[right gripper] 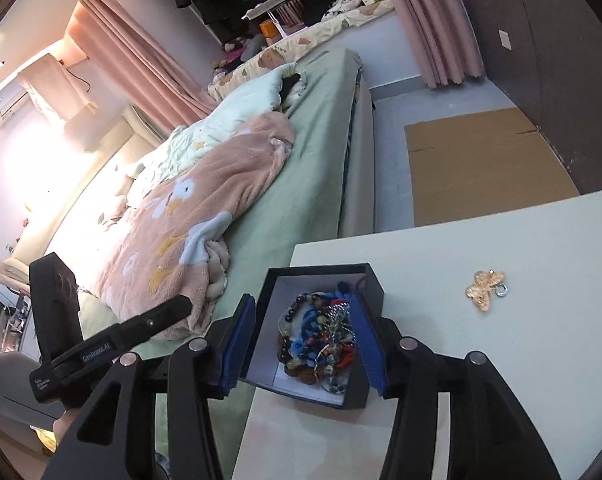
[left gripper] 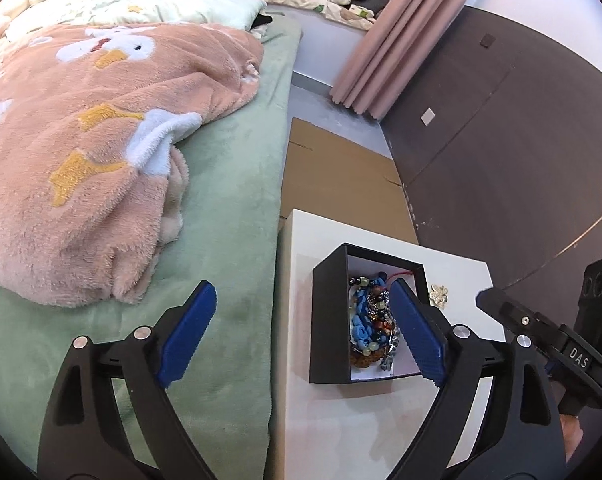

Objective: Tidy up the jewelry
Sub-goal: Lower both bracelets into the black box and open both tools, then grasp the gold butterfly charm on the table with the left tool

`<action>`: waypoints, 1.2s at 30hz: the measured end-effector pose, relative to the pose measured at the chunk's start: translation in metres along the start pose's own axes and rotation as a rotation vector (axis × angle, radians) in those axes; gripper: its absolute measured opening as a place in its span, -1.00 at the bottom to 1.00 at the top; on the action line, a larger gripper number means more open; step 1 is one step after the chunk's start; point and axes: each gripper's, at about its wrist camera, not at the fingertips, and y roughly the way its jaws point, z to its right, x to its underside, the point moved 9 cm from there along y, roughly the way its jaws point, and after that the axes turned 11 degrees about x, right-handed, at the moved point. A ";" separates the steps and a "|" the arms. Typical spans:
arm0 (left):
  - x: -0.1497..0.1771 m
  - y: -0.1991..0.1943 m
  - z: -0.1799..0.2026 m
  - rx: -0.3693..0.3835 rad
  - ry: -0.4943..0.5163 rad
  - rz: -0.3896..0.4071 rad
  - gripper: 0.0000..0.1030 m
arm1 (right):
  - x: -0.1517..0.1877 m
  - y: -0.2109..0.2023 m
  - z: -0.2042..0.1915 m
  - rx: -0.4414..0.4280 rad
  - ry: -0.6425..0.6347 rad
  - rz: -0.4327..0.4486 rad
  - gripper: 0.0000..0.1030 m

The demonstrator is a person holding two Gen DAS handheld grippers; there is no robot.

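Note:
A black open box (left gripper: 328, 320) with a white lining stands on a white table (left gripper: 341, 432) and holds a heap of bead bracelets (left gripper: 375, 320). A gold butterfly brooch (right gripper: 486, 289) lies loose on the table to the right of the box; it also shows in the left wrist view (left gripper: 439, 295). My left gripper (left gripper: 301, 334) is open wide above the box's left wall, one blue pad over the bed, the other over the box. My right gripper (right gripper: 301, 344) is open, its blue pads straddling the box (right gripper: 359, 394) and the bracelets (right gripper: 321, 340). Both are empty.
A bed with a green sheet (left gripper: 229, 208) and a pink fleece blanket (left gripper: 81, 152) adjoins the table's left edge. Flat cardboard (right gripper: 481, 164) lies on the floor beyond the table. A dark wall (left gripper: 501, 128) and pink curtains (left gripper: 381, 40) stand at the right.

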 end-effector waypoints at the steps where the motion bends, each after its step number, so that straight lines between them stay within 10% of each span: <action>1: 0.000 0.000 0.001 -0.002 0.001 0.002 0.70 | 0.000 -0.002 0.004 0.008 0.003 0.001 0.27; 12: 0.000 0.018 0.039 -0.015 0.084 -0.020 0.79 | -0.010 -0.021 0.080 0.151 0.071 0.010 0.78; 36: 0.026 0.118 0.180 0.020 0.386 -0.287 0.79 | -0.003 -0.024 0.189 0.215 0.322 -0.096 0.85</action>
